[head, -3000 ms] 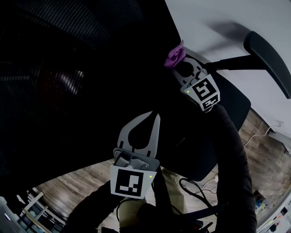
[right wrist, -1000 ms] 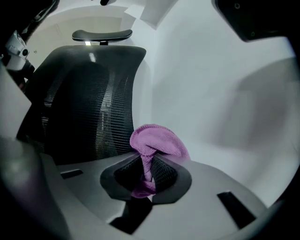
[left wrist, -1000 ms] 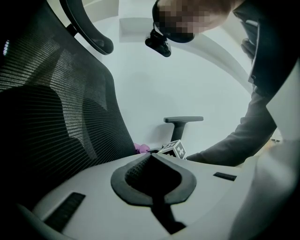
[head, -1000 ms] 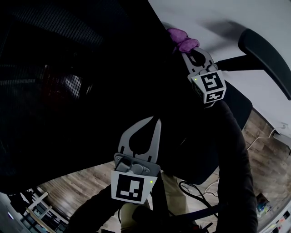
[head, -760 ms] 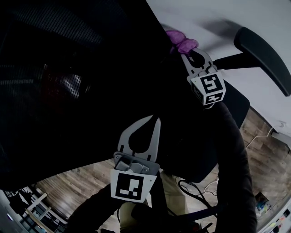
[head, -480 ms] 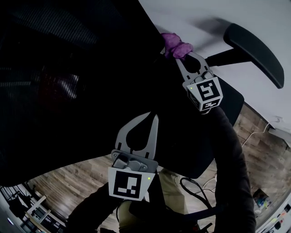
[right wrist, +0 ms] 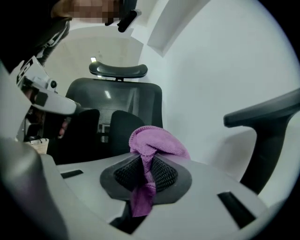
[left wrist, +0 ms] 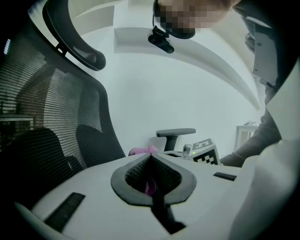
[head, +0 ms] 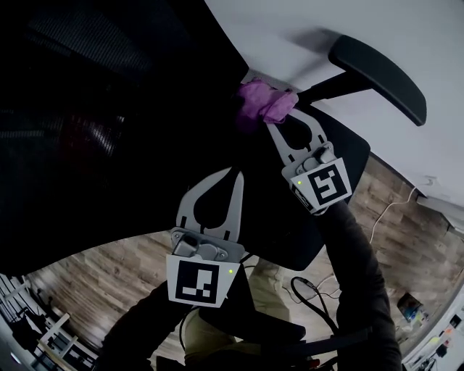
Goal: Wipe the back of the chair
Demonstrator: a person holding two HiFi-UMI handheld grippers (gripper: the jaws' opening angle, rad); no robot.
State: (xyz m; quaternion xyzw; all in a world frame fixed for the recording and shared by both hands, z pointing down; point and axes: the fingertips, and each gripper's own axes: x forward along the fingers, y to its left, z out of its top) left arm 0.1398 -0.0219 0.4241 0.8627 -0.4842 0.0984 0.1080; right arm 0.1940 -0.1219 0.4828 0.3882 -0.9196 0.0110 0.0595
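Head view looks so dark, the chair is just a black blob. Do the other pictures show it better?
Head view: the chair back reads near-black against the bright wall; only the purple cloth stands out. Left gripper view: evenly lit, the back's mesh weave shows, edges bowed by the wide lens. Right gripper view: cloth sharp, corners darkened.

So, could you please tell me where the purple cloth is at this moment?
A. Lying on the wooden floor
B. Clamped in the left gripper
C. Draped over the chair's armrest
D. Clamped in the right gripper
D: the purple cloth is pinched between the closed jaws of the right gripper, while the left gripper is shut apart from it and holds none of it.
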